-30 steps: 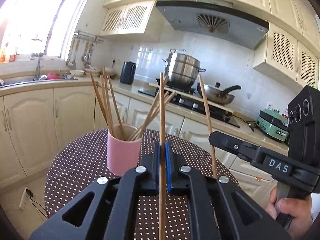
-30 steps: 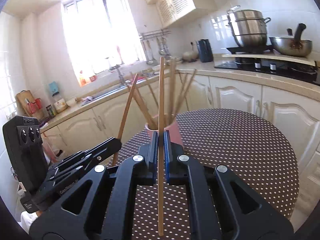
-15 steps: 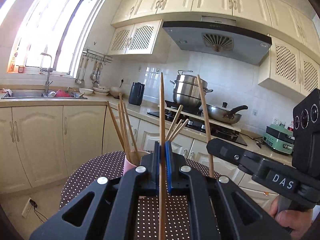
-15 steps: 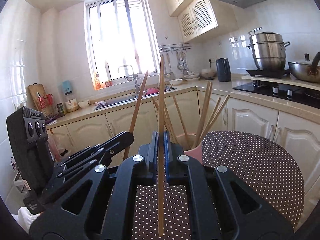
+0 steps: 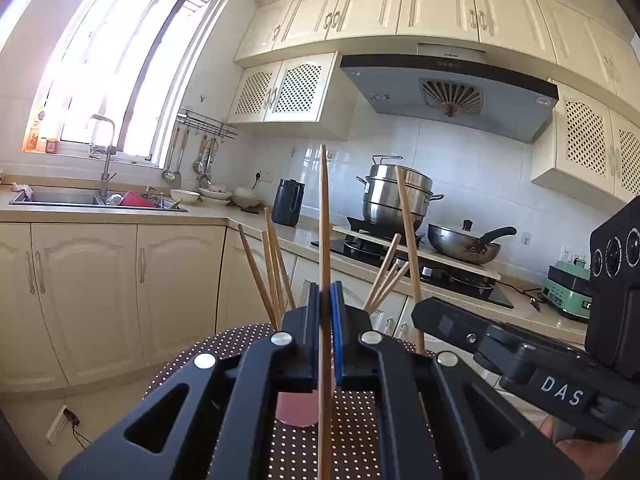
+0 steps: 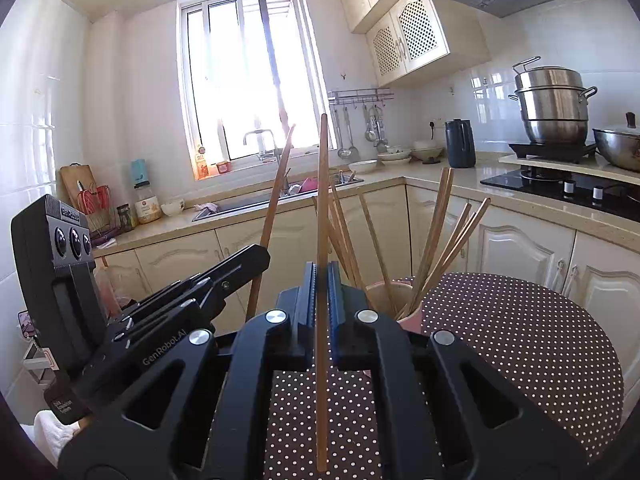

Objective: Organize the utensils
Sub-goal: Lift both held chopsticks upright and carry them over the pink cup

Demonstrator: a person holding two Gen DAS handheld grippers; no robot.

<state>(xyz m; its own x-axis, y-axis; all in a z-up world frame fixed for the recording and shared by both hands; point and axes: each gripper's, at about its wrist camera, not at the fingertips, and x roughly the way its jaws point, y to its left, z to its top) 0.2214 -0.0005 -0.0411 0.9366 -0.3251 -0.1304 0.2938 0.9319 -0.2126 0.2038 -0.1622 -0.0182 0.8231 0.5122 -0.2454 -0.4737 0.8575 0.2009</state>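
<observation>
Left wrist: tool (image 5: 326, 300) clamped tight on upright chopstick (image 5: 324, 216).

Steel steamer pot (image 5: 394, 196) and wok (image 5: 464, 242) on stove; kettle (image 5: 287, 202) on counter.

Both grippers, L (image 5: 325, 292) and R (image 6: 322, 276), lifted w/ chopsticks, tilted up; pink cup (image 5: 296, 410) dropped low in views, half hidden now.

My left gripper (image 5: 325, 312) pinches one chopstick (image 5: 324, 216) upright, directly before the pink cup (image 5: 296, 410); my right gripper (image 5: 430, 316) grips another chopstick (image 5: 407, 232) right of that cup.
</observation>
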